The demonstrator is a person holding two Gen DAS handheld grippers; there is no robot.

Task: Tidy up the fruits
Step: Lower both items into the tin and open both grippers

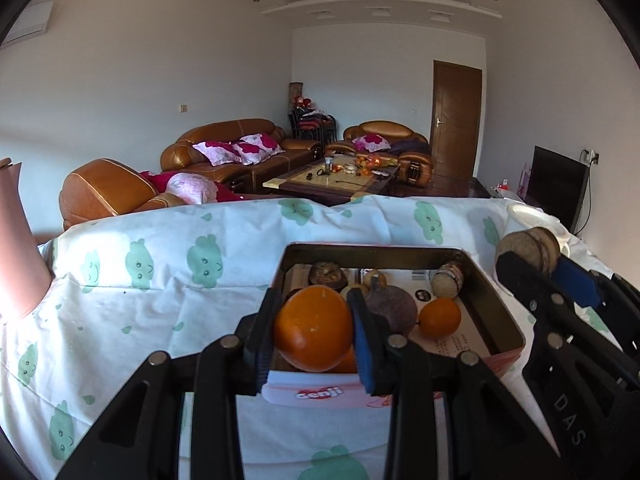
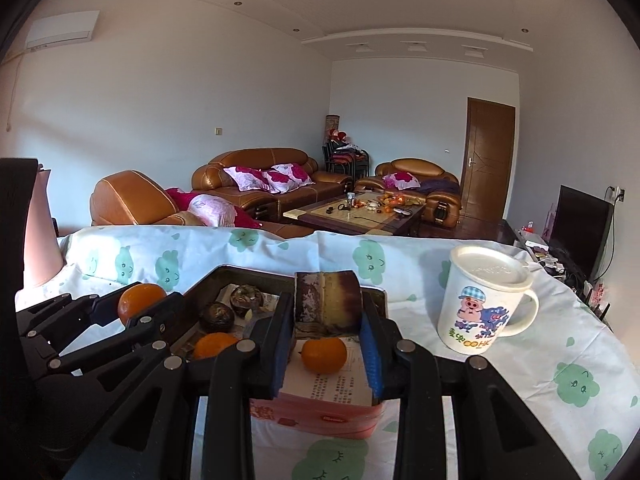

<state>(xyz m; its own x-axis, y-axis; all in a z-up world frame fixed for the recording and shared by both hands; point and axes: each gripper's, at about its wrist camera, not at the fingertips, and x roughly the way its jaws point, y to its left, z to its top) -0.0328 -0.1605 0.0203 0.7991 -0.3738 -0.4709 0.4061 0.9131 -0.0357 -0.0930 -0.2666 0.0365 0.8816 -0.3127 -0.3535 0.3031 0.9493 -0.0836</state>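
Note:
A pink tin box (image 1: pixel 508 350) stands on the cloud-print cloth, also in the right wrist view (image 2: pixel 320 416). My left gripper (image 1: pixel 314 330) is shut on a large orange (image 1: pixel 314 328) above the box's near left corner; it also shows in the right wrist view (image 2: pixel 140 300). My right gripper (image 2: pixel 326 320) is shut on a short brown sugarcane piece (image 2: pixel 328 304) above the box; it shows at the right in the left wrist view (image 1: pixel 528 246). Inside lie a small orange (image 1: pixel 439 317), a purple mangosteen (image 1: pixel 390 308), dark round fruits (image 2: pixel 217 317) and another orange (image 2: pixel 324 354).
A lidded white mug (image 2: pixel 480 300) with a pig cartoon stands right of the box. A pink object (image 1: pixel 16 248) stands at the table's left edge. The table's far edge (image 1: pixel 320 204) drops off toward brown sofas and a coffee table.

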